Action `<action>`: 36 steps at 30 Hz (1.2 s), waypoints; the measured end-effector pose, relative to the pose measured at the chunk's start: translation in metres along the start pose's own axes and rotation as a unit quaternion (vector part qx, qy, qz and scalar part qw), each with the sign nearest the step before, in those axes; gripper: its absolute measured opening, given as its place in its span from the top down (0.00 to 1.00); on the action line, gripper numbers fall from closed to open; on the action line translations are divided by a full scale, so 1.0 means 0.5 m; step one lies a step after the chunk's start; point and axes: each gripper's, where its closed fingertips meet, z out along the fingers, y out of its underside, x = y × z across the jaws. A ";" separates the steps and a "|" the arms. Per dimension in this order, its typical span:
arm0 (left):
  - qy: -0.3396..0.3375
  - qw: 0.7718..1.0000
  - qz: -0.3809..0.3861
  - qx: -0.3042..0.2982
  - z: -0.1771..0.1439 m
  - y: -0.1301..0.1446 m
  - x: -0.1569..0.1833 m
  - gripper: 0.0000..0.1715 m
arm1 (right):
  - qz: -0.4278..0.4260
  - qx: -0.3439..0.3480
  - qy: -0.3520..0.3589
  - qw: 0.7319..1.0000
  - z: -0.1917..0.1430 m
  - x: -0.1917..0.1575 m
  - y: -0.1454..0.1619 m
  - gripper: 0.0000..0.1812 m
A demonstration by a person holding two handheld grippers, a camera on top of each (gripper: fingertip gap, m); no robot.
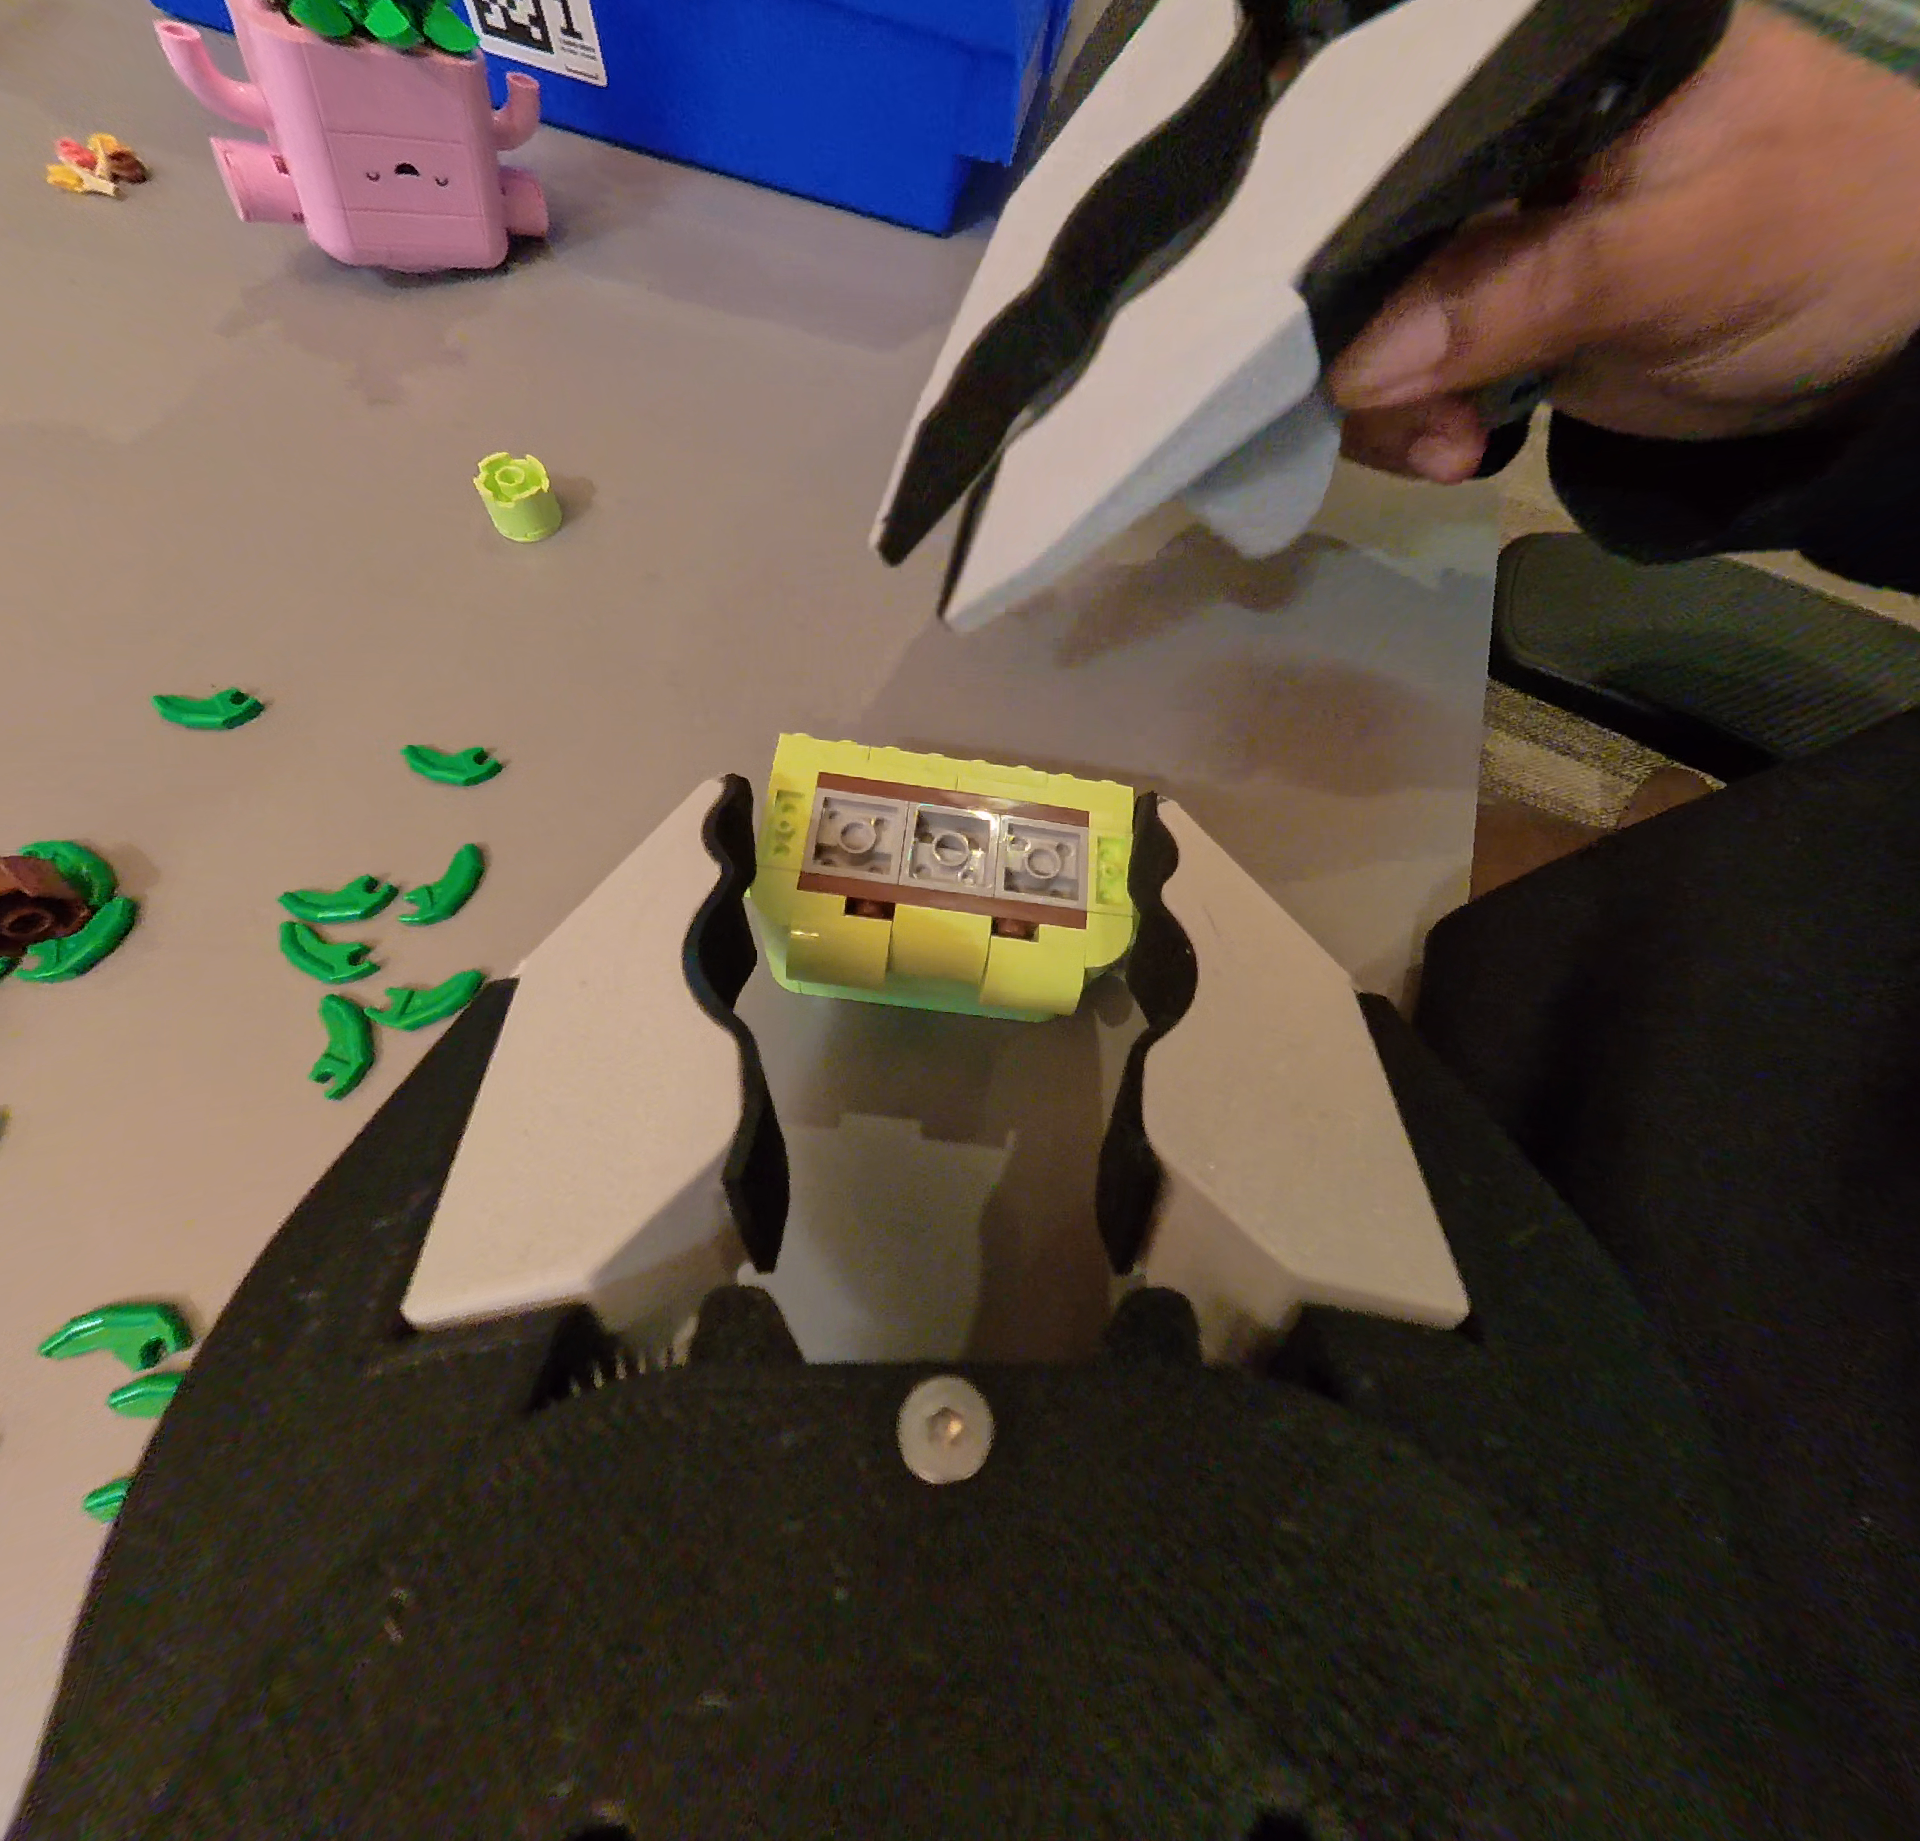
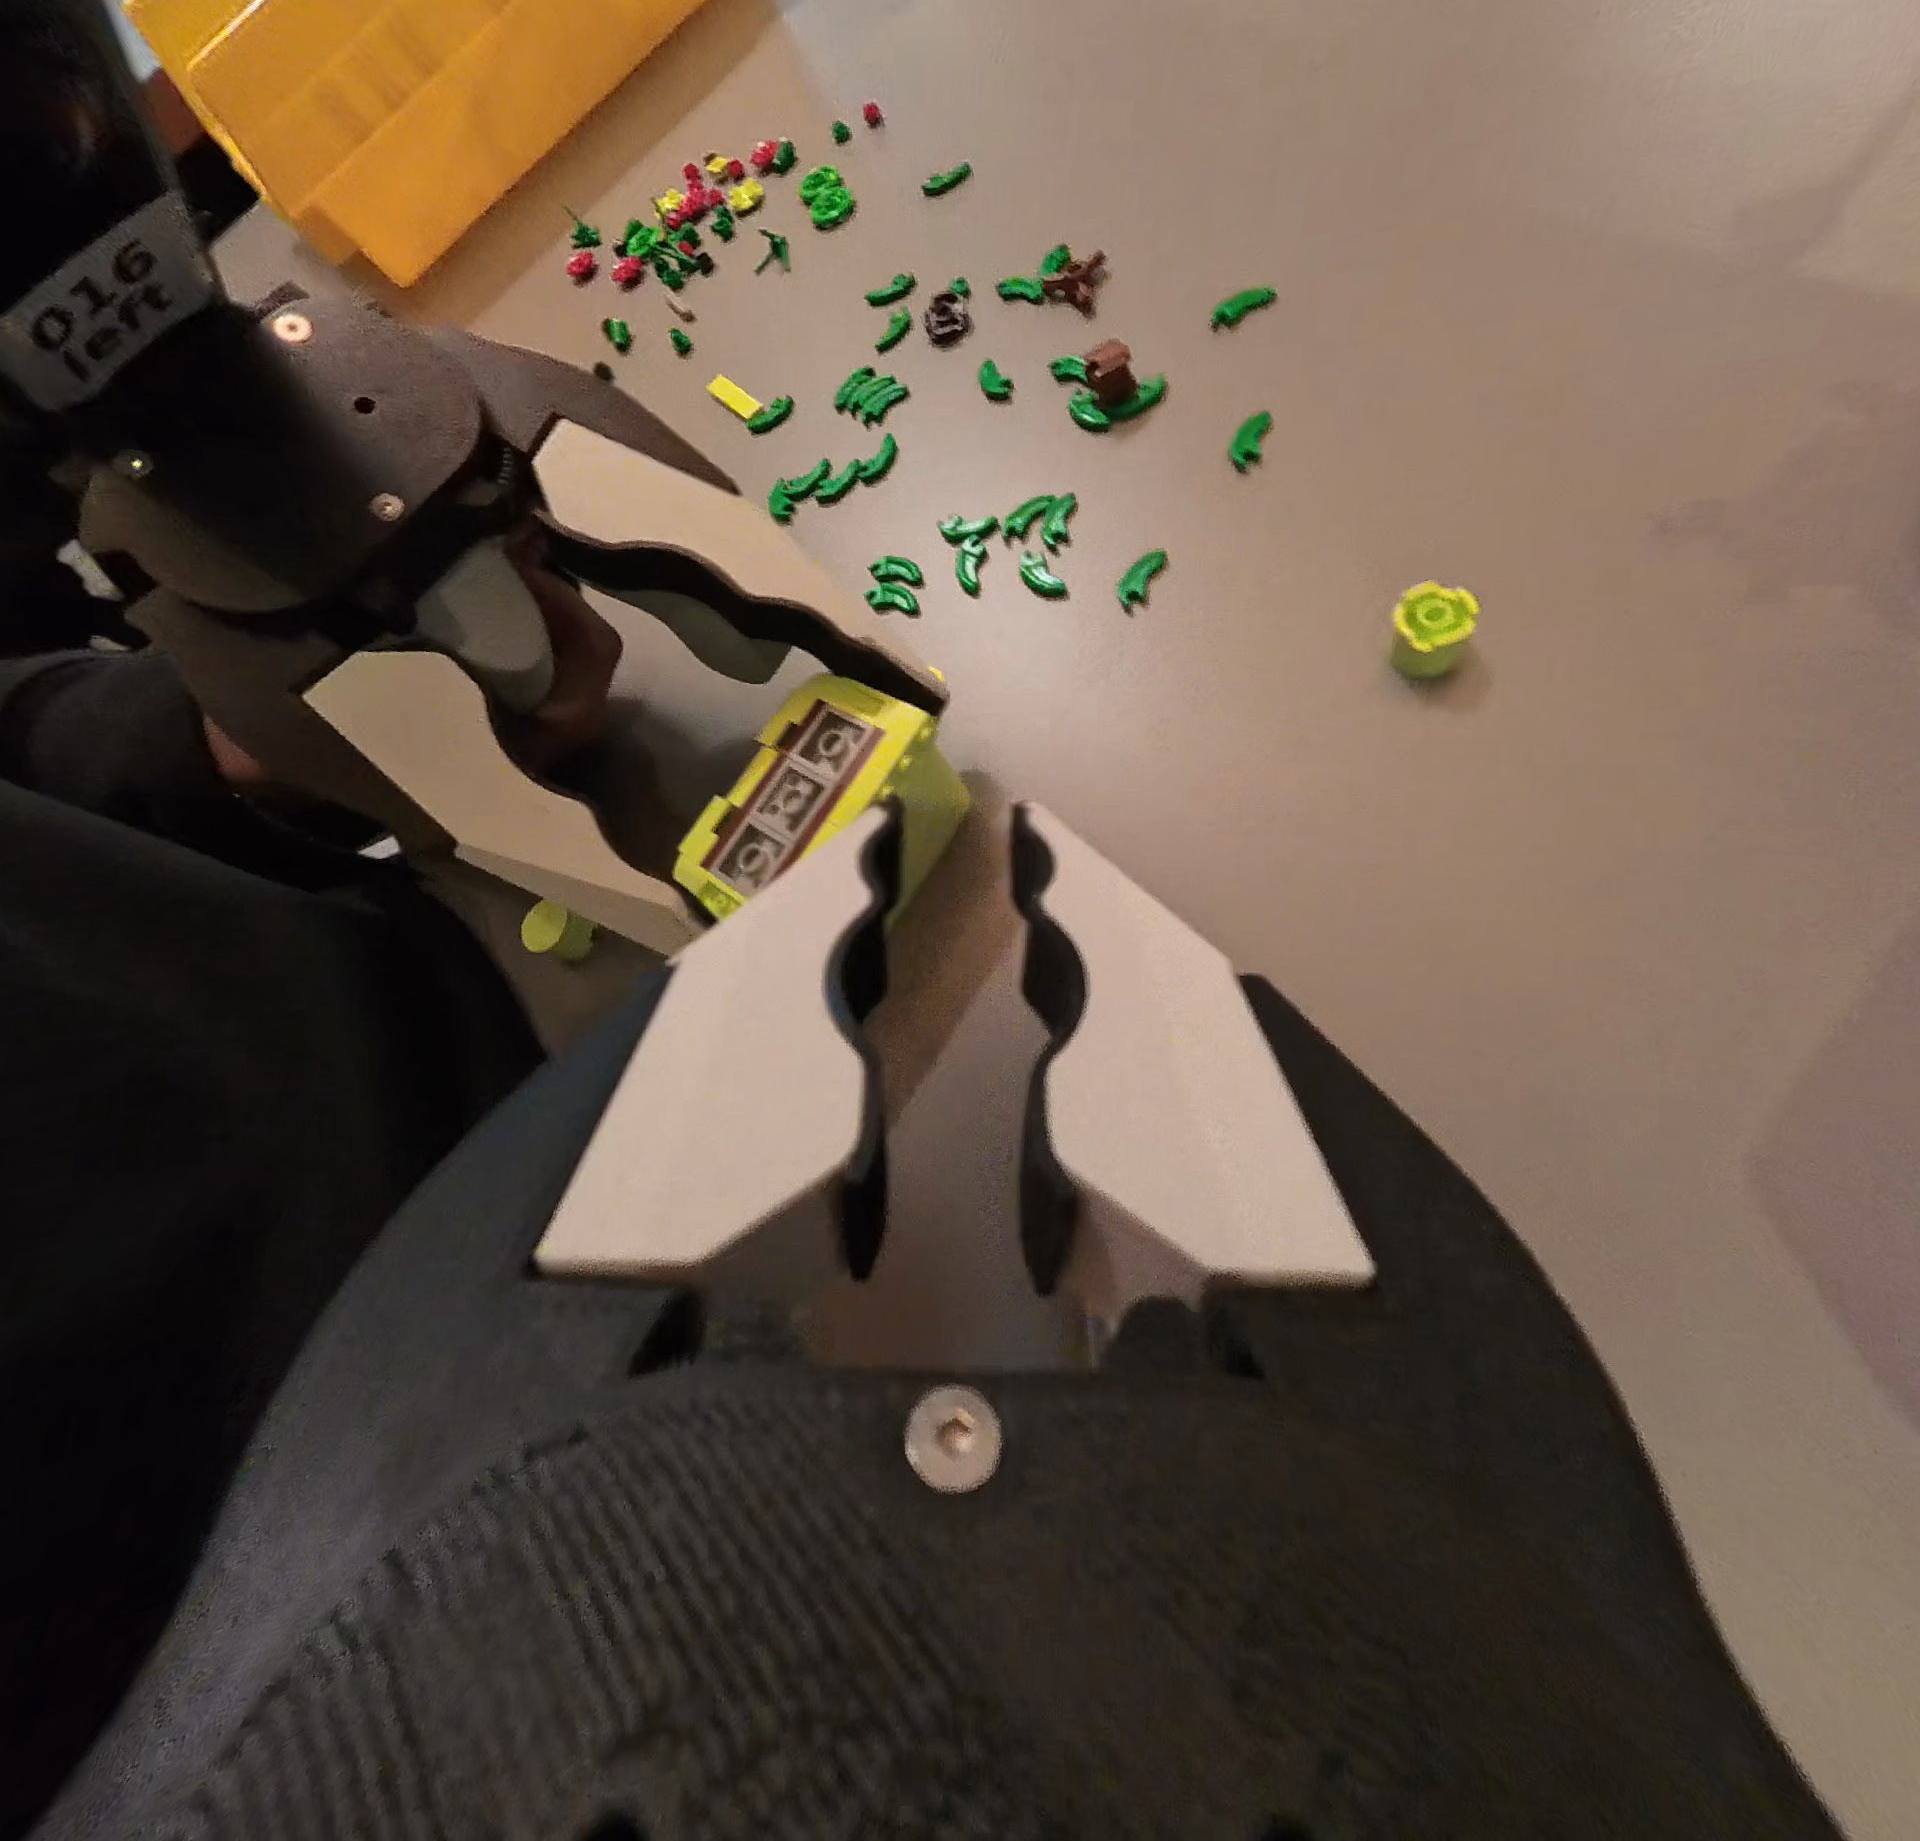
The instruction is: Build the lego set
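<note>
A lime-green lego pot (image 1: 940, 887) with a brown rim and three grey studded plates on top is held just above the grey table. My left gripper (image 1: 940, 804) is shut on its two sides. It also shows in the right wrist view (image 2: 810, 809), gripping the pot (image 2: 800, 789). My right gripper (image 2: 956, 820) is empty, its jaws a narrow gap apart, right beside the pot. In the left wrist view it (image 1: 925, 581) hovers above and behind the pot.
A pink lego pot with a green plant (image 1: 374, 150) stands before a blue bin (image 1: 810, 56). A lime round brick (image 1: 517, 498) and several green leaf pieces (image 1: 353, 960) lie to the left. A yellow bin (image 2: 436, 77) stands beyond more small pieces (image 2: 675, 222). The table edge and a chair (image 1: 1704, 648) are to the right. The tips of one gripper are about 4 cm away from the tips of the other. The lime round brick (image 1: 517, 498) is about 10 cm from my right fingertips. Seen from the right wrist view (image 2: 1407, 621) as well.
</note>
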 end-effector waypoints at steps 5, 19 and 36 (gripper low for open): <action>0.013 1.000 0.009 -0.002 -0.003 0.003 0.004 0.58 | -0.124 0.078 0.042 0.988 -0.005 -0.013 -0.035 0.80; 0.133 0.988 0.070 -0.019 -0.022 0.018 0.042 0.58 | -0.254 0.130 -0.045 0.957 -0.028 -0.081 0.011 0.70; 0.162 0.982 0.090 -0.024 -0.025 0.021 0.045 0.58 | -0.312 0.039 -0.114 0.942 0.012 -0.095 0.055 0.83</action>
